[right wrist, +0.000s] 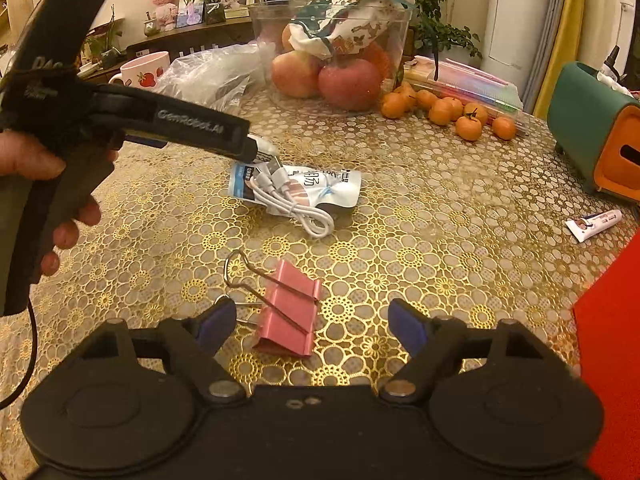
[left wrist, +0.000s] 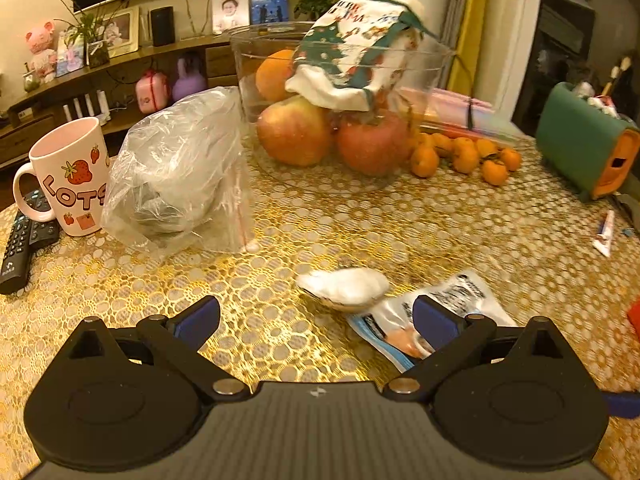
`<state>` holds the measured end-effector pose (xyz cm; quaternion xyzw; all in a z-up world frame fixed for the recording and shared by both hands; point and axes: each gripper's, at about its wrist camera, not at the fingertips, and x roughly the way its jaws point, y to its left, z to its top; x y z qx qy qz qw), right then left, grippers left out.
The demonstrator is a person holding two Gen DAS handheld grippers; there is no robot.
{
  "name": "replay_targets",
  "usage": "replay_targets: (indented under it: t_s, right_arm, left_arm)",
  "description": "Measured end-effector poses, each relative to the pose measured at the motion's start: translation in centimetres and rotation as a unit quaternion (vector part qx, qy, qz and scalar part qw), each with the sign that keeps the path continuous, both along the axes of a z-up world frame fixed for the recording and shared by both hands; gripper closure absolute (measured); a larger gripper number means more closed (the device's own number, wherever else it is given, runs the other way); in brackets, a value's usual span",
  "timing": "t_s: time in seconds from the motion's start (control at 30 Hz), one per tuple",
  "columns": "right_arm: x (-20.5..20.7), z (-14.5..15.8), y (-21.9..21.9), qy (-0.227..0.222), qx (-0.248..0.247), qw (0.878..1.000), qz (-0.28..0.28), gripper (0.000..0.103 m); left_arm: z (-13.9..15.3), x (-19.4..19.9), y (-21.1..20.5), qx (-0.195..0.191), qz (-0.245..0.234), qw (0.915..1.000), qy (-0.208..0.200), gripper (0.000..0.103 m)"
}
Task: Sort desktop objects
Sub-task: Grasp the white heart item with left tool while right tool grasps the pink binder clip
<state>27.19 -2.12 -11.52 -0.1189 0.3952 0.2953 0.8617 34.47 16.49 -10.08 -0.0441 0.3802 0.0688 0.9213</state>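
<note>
My left gripper (left wrist: pixel 316 320) is open and low over the gold lace tablecloth (left wrist: pixel 460 220). A coiled white cable (left wrist: pixel 346 286) lies just ahead of it, partly on a silver snack packet (left wrist: pixel 476 300) that passes under the right finger. In the right wrist view the left gripper's tips (right wrist: pixel 256 152) hover at the cable (right wrist: pixel 292 204) on the packet (right wrist: pixel 320 184). My right gripper (right wrist: pixel 312 326) is open, with a pink binder clip (right wrist: pixel 290 308) lying between its fingers on the table.
A glass bowl (left wrist: pixel 436 64) of apples holds a printed cloth bag. Mandarins (left wrist: pixel 464 156), a clear plastic bag (left wrist: pixel 180 176), a strawberry mug (left wrist: pixel 68 176), remotes (left wrist: pixel 20 240), a green tissue box (left wrist: pixel 580 140), a small tube (right wrist: pixel 596 224) and a red object (right wrist: pixel 612 344) stand around.
</note>
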Motion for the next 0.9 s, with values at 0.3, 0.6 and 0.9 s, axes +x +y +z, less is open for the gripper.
replay_targets:
  t_s: [0.3,0.6,0.9]
  right_arm:
    - [0.0,-0.3,0.5,0.0,-0.002,1.0,0.002,0.025]
    - [-0.2,-0.7,0.5,-0.002,0.0,1.0,0.005,0.029]
    - [-0.6,-0.6,0.5,-0.018,-0.001,1.0,0.004,0.047]
  left_arm:
    - [-0.9,3.4,-0.5,0.025,0.014,0.9993,0.024,0.0]
    - [-2.3,4.7,-0.4,0.01,0.012,0.9991,0.04,0.001]
    - [-2.4,4.4,-0.6,0.007,0.004,0.9995,0.031,0.03]
